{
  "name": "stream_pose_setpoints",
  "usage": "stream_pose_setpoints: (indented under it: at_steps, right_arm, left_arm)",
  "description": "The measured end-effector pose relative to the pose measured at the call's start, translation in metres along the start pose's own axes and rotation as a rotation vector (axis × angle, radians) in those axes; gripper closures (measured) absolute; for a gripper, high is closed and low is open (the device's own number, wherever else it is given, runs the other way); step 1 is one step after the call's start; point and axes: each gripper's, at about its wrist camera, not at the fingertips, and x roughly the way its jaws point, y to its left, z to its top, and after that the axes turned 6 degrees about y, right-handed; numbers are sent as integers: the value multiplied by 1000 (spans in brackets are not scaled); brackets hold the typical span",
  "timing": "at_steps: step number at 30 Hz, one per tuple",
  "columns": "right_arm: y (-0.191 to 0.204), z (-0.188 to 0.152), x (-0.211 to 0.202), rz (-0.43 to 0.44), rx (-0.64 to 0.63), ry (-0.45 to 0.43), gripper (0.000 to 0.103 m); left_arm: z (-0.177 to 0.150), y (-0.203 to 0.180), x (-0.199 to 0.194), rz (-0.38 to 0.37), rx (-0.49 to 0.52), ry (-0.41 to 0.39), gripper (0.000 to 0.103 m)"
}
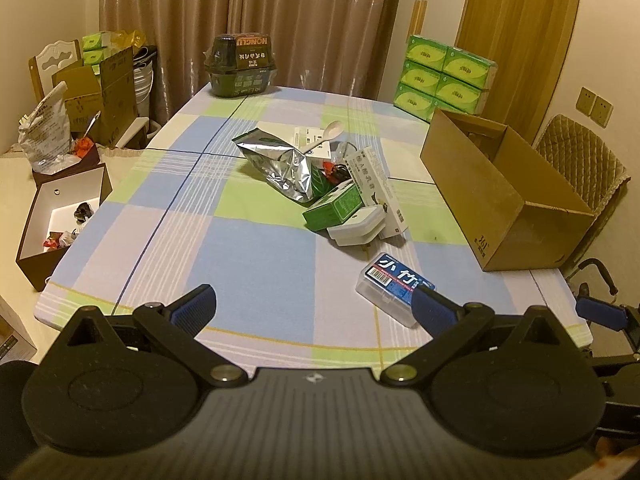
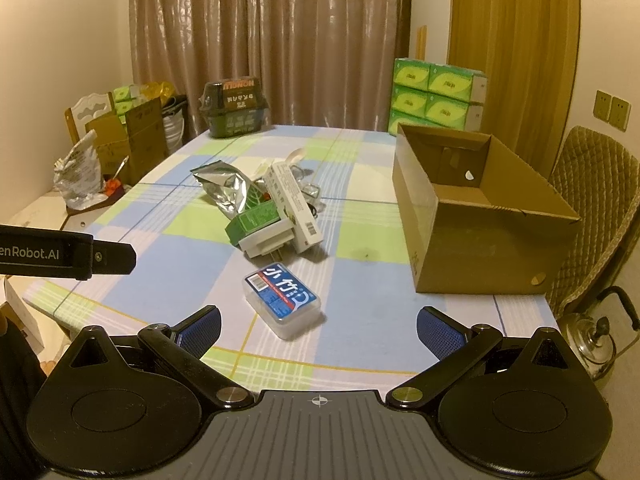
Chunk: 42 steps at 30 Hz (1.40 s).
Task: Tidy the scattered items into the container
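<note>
An open cardboard box point(image 1: 516, 216) point(image 2: 476, 256) stands on the right of the checked table. A heap lies mid-table: a silver foil pouch point(image 1: 280, 168) point(image 2: 224, 188), a green carton point(image 1: 332, 208) point(image 2: 252, 220), a white plug adapter point(image 1: 356, 228) point(image 2: 266, 242), a long white carton point(image 1: 372, 180) point(image 2: 296, 204) and a white spoon point(image 1: 326, 134). Nearer lies a clear plastic case with a blue label point(image 1: 394, 288) point(image 2: 282, 298). My left gripper point(image 1: 314, 306) hovers open over the near edge, its right finger beside the case. My right gripper point(image 2: 318, 328) is open just before the case, holding nothing.
A dark green tub point(image 1: 240, 64) point(image 2: 234, 108) stands at the table's far edge. Green tissue packs point(image 1: 444, 74) point(image 2: 436, 96) are stacked behind the box. A quilted chair point(image 2: 596, 204), a kettle point(image 2: 592, 344) and boxes at the left point(image 1: 60, 212) ring the table.
</note>
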Motion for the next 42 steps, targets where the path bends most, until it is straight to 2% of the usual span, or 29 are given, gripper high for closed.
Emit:
stream_pose_setpoints:
  at_steps: [26, 42]
  right_arm:
    - [-6, -4, 4, 3, 21, 20, 2]
    - [-9, -2, 19, 62, 41, 60, 2]
  left_arm:
    - [-2, 4, 4, 1, -10, 17, 1]
    - [0, 5, 20, 25, 31, 40, 1]
